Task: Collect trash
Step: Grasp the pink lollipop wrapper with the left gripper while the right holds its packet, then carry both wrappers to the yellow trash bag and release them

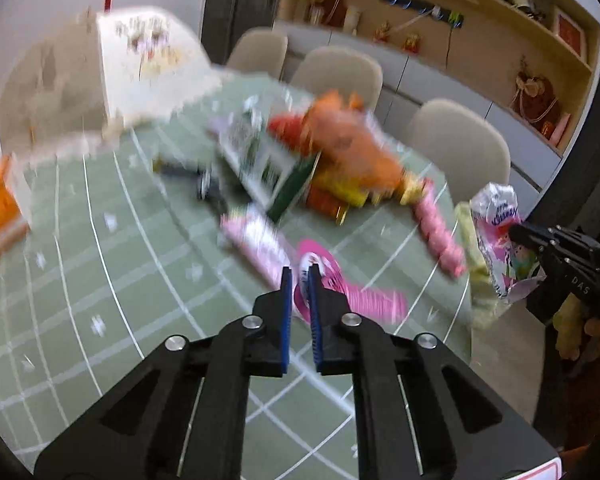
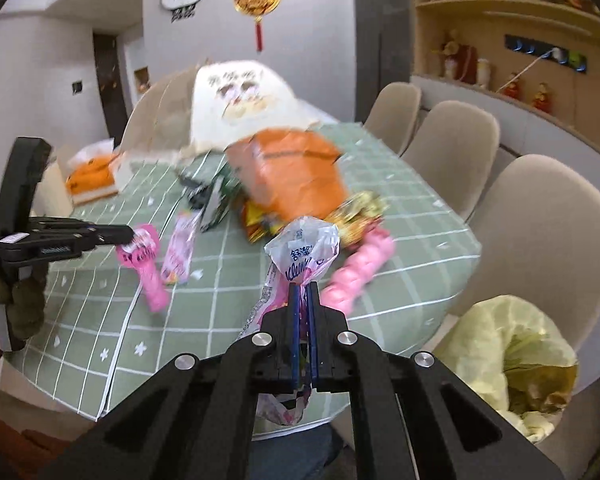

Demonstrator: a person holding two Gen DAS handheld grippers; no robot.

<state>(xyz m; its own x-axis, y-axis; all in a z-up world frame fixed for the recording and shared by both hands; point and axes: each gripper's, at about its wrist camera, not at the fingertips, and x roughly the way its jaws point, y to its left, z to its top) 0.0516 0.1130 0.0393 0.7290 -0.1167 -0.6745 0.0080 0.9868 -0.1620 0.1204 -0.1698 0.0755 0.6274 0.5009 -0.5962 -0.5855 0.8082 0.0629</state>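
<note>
Scene: a surface [image 2: 400, 200] covered in green checked cloth, with a heap of packaging litter near its middle.
Left gripper [image 1: 300, 280]: jaws closed on one end of a pink wrapper [image 1: 352, 292]; in the right wrist view the wrapper hangs from the jaws above the near side of the surface, long axis pointing down.
Right gripper [image 2: 304, 292]: jaws closed on a crumpled pink-and-white tissue packet [image 2: 304, 256], held off the near right edge of the surface.
Trash bag [image 2: 512, 344]: pale yellow-green, mouth open, off the near right corner of the surface beside a beige chair [image 2: 548, 220].
Key relation: the bag lies to the right of and below the right jaws, so the right hand is judged the nearer one; the left load must cross farther right.
Left on surface: an orange bag [image 2: 296, 176], a pink lumpy pack [image 2: 360, 268], a pale pink wrapper [image 2: 180, 252].
</note>
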